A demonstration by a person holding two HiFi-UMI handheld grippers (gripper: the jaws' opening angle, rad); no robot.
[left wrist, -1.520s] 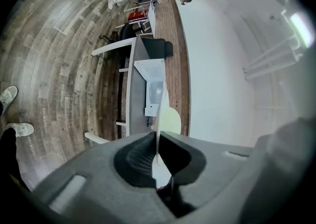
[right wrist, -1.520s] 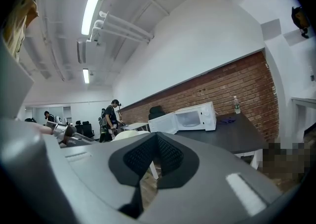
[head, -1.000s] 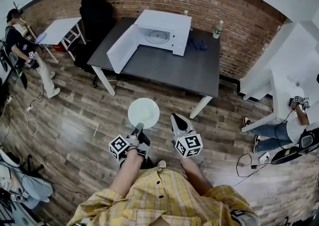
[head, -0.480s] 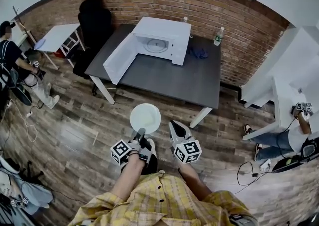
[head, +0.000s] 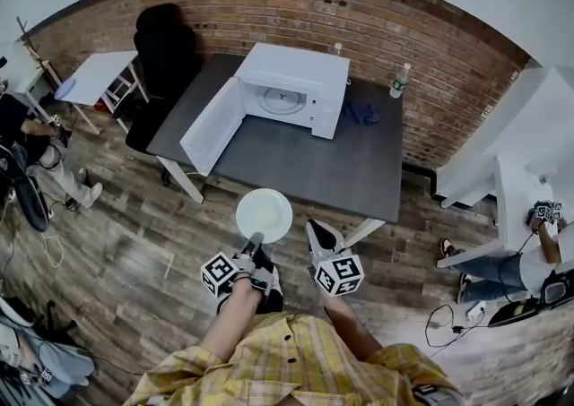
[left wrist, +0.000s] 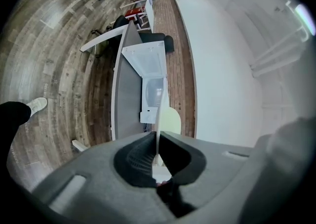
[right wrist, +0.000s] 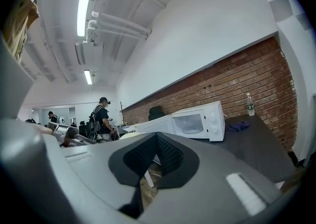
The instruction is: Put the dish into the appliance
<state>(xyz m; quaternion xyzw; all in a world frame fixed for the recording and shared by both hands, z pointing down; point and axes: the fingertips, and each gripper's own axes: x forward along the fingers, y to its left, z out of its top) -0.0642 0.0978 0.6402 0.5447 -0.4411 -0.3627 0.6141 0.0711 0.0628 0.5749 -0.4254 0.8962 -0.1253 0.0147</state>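
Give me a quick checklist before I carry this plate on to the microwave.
1. Grip: left gripper jaws clamp the plate by its edge: ok.
2. Access: microwave door open: ok.
3. Inside: only the turntable shows: ok.
4. Spare hand: right gripper jaws together, nothing held: ok.
5. Reach: plate at the microwave: not ok; bare table lies between.
6. Fit: plate versus cavity: cannot tell.

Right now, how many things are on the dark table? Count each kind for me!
Microwave: 1
Bottle: 1
Blue cloth: 1
Small capped thing behind the microwave, too hidden to name: 1
Total: 4
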